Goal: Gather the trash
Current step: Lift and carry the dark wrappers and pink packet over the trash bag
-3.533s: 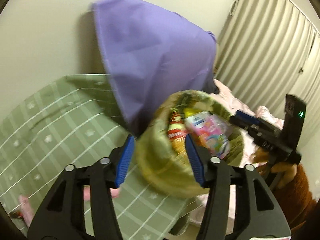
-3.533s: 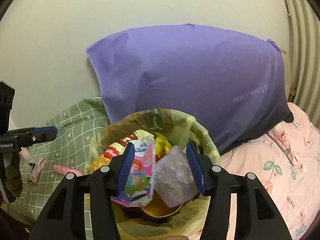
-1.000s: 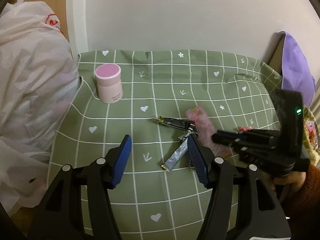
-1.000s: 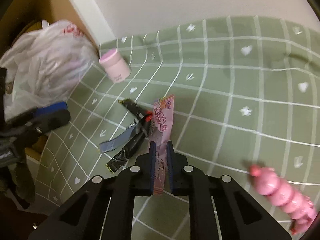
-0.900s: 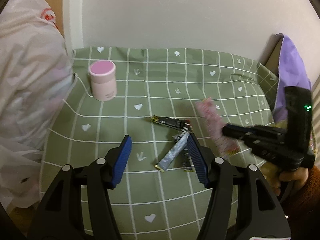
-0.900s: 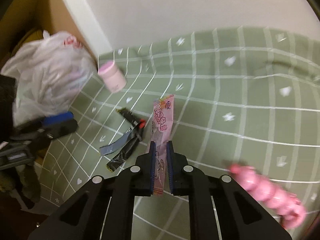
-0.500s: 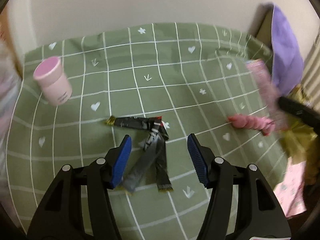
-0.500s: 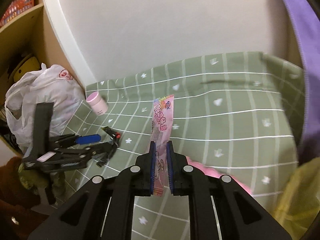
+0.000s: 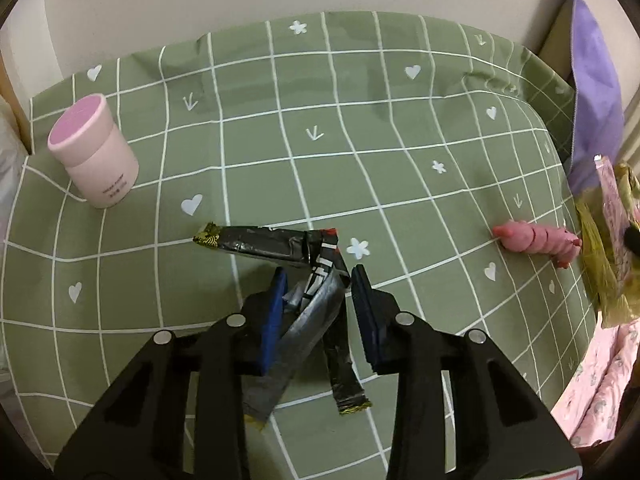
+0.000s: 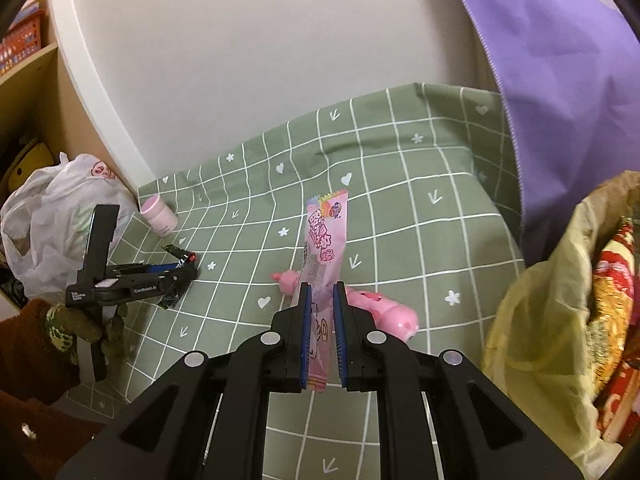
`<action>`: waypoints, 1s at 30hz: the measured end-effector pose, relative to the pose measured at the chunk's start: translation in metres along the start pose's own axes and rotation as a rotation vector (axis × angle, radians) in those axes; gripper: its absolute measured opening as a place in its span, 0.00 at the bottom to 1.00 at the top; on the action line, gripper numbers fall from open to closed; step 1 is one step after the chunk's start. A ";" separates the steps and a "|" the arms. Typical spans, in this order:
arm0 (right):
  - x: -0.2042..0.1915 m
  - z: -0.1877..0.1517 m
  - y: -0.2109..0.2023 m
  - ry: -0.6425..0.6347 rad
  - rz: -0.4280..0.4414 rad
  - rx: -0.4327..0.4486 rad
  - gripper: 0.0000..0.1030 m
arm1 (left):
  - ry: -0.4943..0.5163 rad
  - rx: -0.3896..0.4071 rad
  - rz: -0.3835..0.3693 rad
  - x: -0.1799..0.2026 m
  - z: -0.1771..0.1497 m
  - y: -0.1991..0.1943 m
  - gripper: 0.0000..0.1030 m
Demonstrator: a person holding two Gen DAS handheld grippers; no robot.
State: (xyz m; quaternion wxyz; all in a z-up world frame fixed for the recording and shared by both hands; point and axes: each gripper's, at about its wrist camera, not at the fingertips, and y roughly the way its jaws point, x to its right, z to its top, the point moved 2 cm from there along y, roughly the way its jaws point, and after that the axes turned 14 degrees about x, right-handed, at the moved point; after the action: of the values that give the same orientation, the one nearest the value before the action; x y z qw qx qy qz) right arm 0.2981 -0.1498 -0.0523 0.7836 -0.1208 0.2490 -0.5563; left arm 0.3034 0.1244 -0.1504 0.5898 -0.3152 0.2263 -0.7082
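My right gripper (image 10: 320, 292) is shut on a long pink candy wrapper (image 10: 325, 240) and holds it upright above the green checked cloth (image 10: 400, 208). The yellow-green trash bag (image 10: 552, 320), full of wrappers, stands at the right edge. My left gripper (image 9: 318, 278) is open and low over the cloth (image 9: 280, 120), its jaws on either side of the silver and black wrappers (image 9: 316, 304). Another black wrapper (image 9: 260, 242) lies just ahead. The left gripper also shows in the right wrist view (image 10: 188, 268).
A pink segmented toy (image 9: 536, 240) lies near the cloth's right edge, also below the held wrapper (image 10: 384, 308). A pink jar (image 9: 94, 152) stands at the left. A purple pillow (image 10: 560, 80) leans on the wall. A white plastic bag (image 10: 48, 216) sits by the shelf.
My left gripper has dropped down over the silver and black wrappers and narrowed around them. My right gripper has carried the pink wrapper rightward, close to the trash bag.
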 end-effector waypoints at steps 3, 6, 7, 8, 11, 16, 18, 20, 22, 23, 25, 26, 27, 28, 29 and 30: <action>0.001 0.003 -0.010 -0.010 -0.017 0.020 0.12 | 0.013 0.033 -0.013 0.010 0.002 -0.008 0.24; 0.003 0.008 -0.021 -0.018 -0.035 0.042 0.12 | 0.019 0.089 -0.059 0.028 0.017 -0.022 0.23; 0.004 0.010 -0.026 -0.024 -0.044 0.053 0.12 | 0.024 0.116 -0.086 0.036 0.023 -0.030 0.23; 0.004 0.012 -0.030 -0.028 -0.050 0.061 0.12 | 0.034 0.148 -0.118 0.046 0.032 -0.040 0.23; 0.005 0.022 -0.048 -0.044 -0.072 0.102 0.12 | 0.074 0.241 -0.209 0.077 0.057 -0.068 0.23; 0.012 0.044 -0.094 -0.089 -0.161 0.208 0.12 | 0.141 0.355 -0.369 0.134 0.099 -0.103 0.23; 0.018 0.053 -0.114 -0.092 -0.208 0.248 0.12 | 0.171 0.384 -0.447 0.160 0.114 -0.113 0.23; 0.030 0.063 -0.143 -0.088 -0.279 0.303 0.12 | 0.200 0.405 -0.535 0.190 0.130 -0.122 0.23; 0.040 0.069 -0.166 -0.087 -0.342 0.338 0.12 | 0.226 0.408 -0.615 0.219 0.141 -0.126 0.23; 0.049 0.072 -0.180 -0.081 -0.386 0.356 0.12 | 0.248 0.405 -0.655 0.236 0.145 -0.127 0.23; 0.062 0.073 -0.200 -0.063 -0.448 0.382 0.12 | 0.297 0.400 -0.708 0.266 0.148 -0.128 0.24; 0.069 0.074 -0.208 -0.052 -0.474 0.391 0.12 | 0.328 0.391 -0.741 0.282 0.148 -0.126 0.24; 0.080 0.072 -0.221 -0.028 -0.513 0.404 0.12 | 0.349 0.380 -0.768 0.295 0.146 -0.124 0.24; 0.087 0.070 -0.227 -0.011 -0.535 0.409 0.12 | 0.367 0.361 -0.797 0.308 0.143 -0.120 0.24; 0.093 0.067 -0.232 0.003 -0.553 0.411 0.12 | 0.380 0.333 -0.825 0.322 0.139 -0.113 0.24; 0.100 0.063 -0.238 0.020 -0.572 0.410 0.12 | 0.388 0.309 -0.842 0.331 0.135 -0.107 0.24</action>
State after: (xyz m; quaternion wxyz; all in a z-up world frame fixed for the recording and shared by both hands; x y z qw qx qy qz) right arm 0.1638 -0.3326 0.0858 0.6014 -0.0203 0.0959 -0.7929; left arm 0.2906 -0.1711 0.0778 0.2389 -0.1506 0.0771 -0.9562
